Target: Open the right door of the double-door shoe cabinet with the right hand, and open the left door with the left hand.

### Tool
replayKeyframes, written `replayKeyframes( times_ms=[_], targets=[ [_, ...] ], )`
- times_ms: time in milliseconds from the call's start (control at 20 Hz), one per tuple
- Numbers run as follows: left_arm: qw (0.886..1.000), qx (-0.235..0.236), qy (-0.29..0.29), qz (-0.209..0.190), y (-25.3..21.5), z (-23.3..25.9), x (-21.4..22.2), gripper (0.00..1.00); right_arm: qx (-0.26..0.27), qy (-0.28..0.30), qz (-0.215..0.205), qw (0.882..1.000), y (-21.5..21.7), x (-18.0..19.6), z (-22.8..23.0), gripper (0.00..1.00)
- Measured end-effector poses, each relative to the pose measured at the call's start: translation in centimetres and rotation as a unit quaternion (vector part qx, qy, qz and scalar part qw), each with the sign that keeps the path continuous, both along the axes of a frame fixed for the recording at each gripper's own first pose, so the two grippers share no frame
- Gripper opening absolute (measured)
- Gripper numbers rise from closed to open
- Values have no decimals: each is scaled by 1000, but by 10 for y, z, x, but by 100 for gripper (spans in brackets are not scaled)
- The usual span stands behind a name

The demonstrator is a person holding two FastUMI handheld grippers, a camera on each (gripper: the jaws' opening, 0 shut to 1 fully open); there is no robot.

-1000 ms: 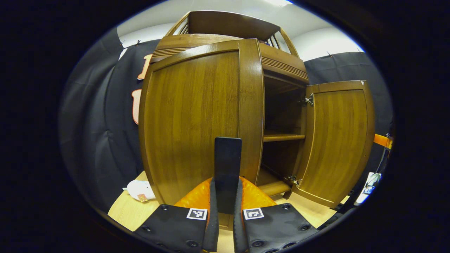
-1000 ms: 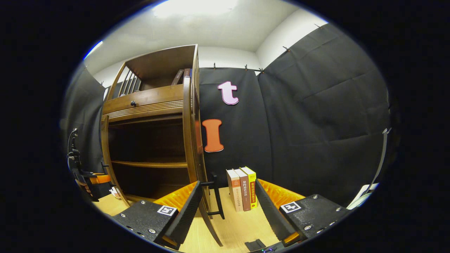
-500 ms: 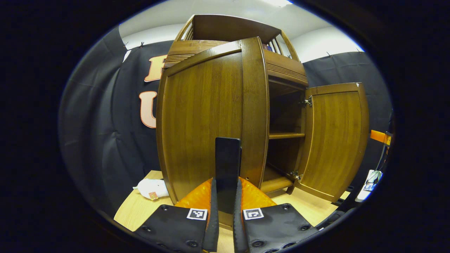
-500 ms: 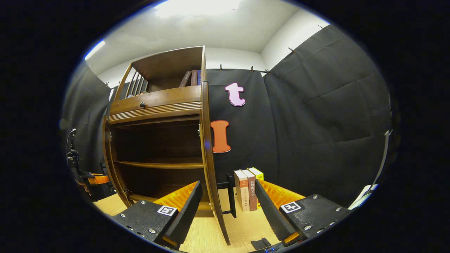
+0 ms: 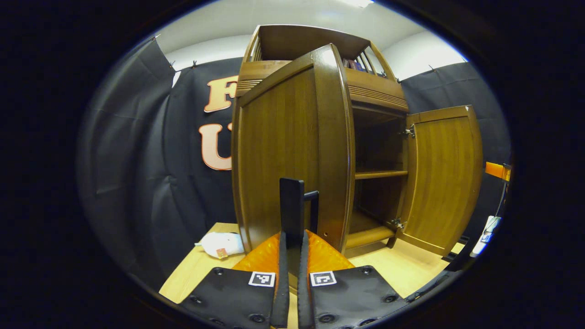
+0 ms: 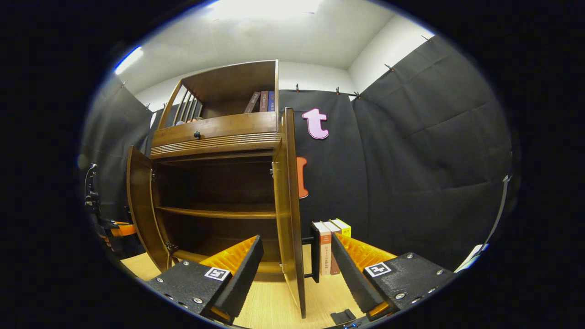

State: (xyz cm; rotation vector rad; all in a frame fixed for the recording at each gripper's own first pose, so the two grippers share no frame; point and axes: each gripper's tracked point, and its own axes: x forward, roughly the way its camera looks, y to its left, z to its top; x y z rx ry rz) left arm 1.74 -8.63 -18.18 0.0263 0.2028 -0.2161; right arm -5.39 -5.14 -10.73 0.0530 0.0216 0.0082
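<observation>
The brown wooden shoe cabinet stands with both doors swung out. In the left gripper view my left gripper is shut on the black bar handle of the left door; the right door hangs wide open behind. In the right gripper view my right gripper is open, and the right door stands edge-on between its fingers without being pressed. Its black handle sits just right of that edge. The left door and the orange of my left gripper show at far left.
Inside are dark shelves. A drawer with a knob sits above the opening, with books on top. Three upright books stand on the light wood surface by the right door. A white soft item lies left of the cabinet.
The left door has swung further out with my left gripper shut on its handle. The right door now stands wider, its edge shifted right between my open right fingers.
</observation>
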Motion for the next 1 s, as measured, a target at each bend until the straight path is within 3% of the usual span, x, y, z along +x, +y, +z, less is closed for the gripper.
replayKeyframes(
  times_ms=[100, 150, 350, 400, 700, 1000],
  targets=[
    [1000, 2, 0, 8, 11, 0, -3, 14, 4, -1, 6, 1000, 7, 2, 1, 99],
    [1000, 0, -3, 11, 17, 3, -3, 10, 5, -2, 10, 1000, 11, 2, 2, 92],
    [1000, 1, -5, 19, 43, 4, -10, 9, 5, -4, 23, 1000, 28, 5, 3, 92],
    [1000, 1, -7, 19, 47, 6, -10, 8, 4, -4, 27, 1000, 32, 5, 3, 99],
    [1000, -13, -5, 6, 61, 6, -11, 7, 7, -1, 44, 999, 58, 8, 1, 99],
    [999, -21, -9, 40, 107, 6, -10, 6, 8, 0, 57, 998, 83, 13, 2, 99]
  ],
)
